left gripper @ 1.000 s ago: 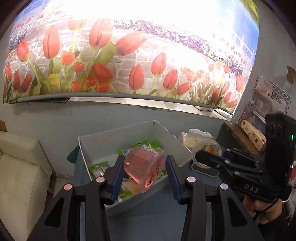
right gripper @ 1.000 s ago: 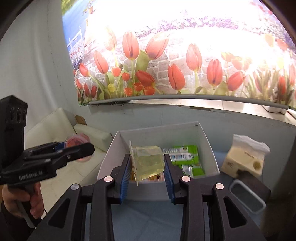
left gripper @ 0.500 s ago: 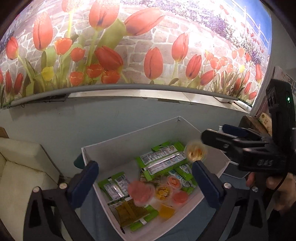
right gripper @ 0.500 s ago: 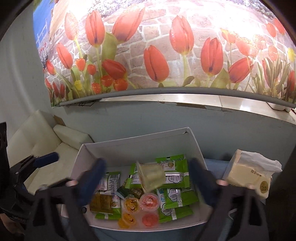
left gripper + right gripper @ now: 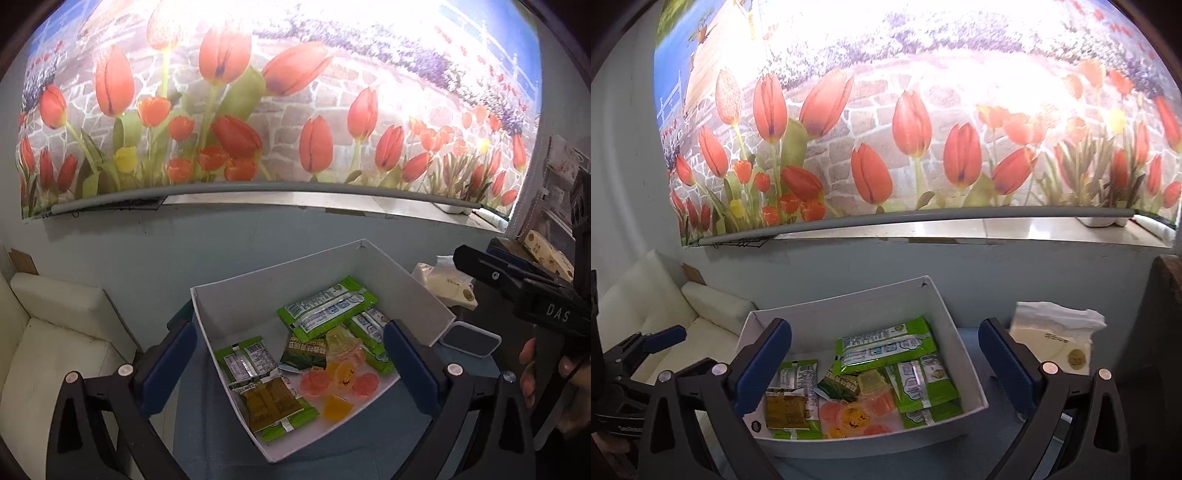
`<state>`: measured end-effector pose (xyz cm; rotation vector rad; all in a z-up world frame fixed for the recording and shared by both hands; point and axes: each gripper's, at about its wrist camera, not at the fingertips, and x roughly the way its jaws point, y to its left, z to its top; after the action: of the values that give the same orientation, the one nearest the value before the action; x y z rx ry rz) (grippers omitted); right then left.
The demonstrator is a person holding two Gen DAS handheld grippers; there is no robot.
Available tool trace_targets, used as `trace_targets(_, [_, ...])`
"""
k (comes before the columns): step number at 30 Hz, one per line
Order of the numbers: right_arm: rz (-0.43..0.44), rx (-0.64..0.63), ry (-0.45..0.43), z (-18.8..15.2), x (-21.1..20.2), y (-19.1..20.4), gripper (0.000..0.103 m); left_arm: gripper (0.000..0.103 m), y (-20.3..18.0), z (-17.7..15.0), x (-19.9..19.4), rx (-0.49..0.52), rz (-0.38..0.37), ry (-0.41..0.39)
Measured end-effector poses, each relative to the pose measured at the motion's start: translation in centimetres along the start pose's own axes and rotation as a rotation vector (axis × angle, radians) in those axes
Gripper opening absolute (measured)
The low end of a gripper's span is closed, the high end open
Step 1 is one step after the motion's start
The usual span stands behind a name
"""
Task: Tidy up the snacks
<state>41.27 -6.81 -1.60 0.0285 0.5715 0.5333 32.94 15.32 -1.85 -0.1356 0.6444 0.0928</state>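
Both your claws hung wide and empty over the white box [image 5: 321,280], the left claw [image 5: 288,365] and right claw [image 5: 884,363] each framing the snacks. The jelly cups [image 5: 334,373] lay clustered at 6 o'clock inside the box, green packets [image 5: 325,312] slanting toward 1 o'clock beyond them, with neither claw clearly nearer.

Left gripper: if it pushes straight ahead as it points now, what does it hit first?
Probably the white box: the open left gripper straddles it, aimed at the green snack packets and jelly cups inside. Depth is unclear.
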Motion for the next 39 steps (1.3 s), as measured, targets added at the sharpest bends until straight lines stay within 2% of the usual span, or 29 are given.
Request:
trace_targets(4, [-0.109,-0.046,-0.037,-2.6,-4.6,0.6,0.103,0.103,-2.3,-2.0,-4.5,0.08,0.06,-0.08])
trace_targets(6, [-0.185,-0.06,-0.041,-4.4,-7.2,1.1,0.103,0.103,-2.9,-3.4,-6.6,0.058,0.076,-0.095])
trace_targets(9, [-0.182,-0.032,-0.047,-7.4,-10.8,1.0,0.103,0.103,-3.5,-5.9,-9.0,0.035,0.055,-0.104])
trace_targets(11, [-0.162,-0.007,-0.034,-9.4,-12.6,0.7,0.103,0.103,-3.5,-7.5,-9.7,-0.002,0.063,-0.093])
trace_targets(12, [-0.165,-0.007,-0.025,-10.5,-13.5,0.6,0.103,0.103,-3.7,-8.5,-9.9,-0.012,0.031,-0.058])
trace_targets(14, [-0.219,-0.006,-0.015,-12.5,-14.9,0.4,0.103,0.103,-4.0,-10.0,-10.1,-0.034,0.006,-0.004])
trace_targets(16, [-0.252,0.002,-0.017,-14.0,-16.9,0.2,0.103,0.103,-4.6,-11.5,-11.1,-0.032,0.002,0.01])
trace_targets(20, [-0.201,0.026,-0.044,-15.7,-21.8,0.4,0.103,0.103,-6.2,-12.8,-14.5,-0.041,0.069,-0.03])
trace_targets(25, [-0.18,0.012,-0.048,-16.7,-25.2,1.4,0.103,0.103,-7.7,-13.2,-17.2,-0.042,0.034,-0.038])
trace_targets(27, [-0.174,0.004,-0.054,-16.8,-25.9,1.6,0.103,0.103,-8.5,-13.5,-17.8,-0.022,0.061,-0.033])
trace_targets(33, [-0.159,-0.004,-0.054,-17.2,-27.0,2.0,0.103,0.103,-8.9,-14.2,-18.8,-0.039,0.024,-0.017])
trace_targets(39, [-0.15,0.002,-0.053,-17.4,-27.4,1.8,0.103,0.103,-9.0,-14.0,-20.0,-0.031,0.02,-0.022])
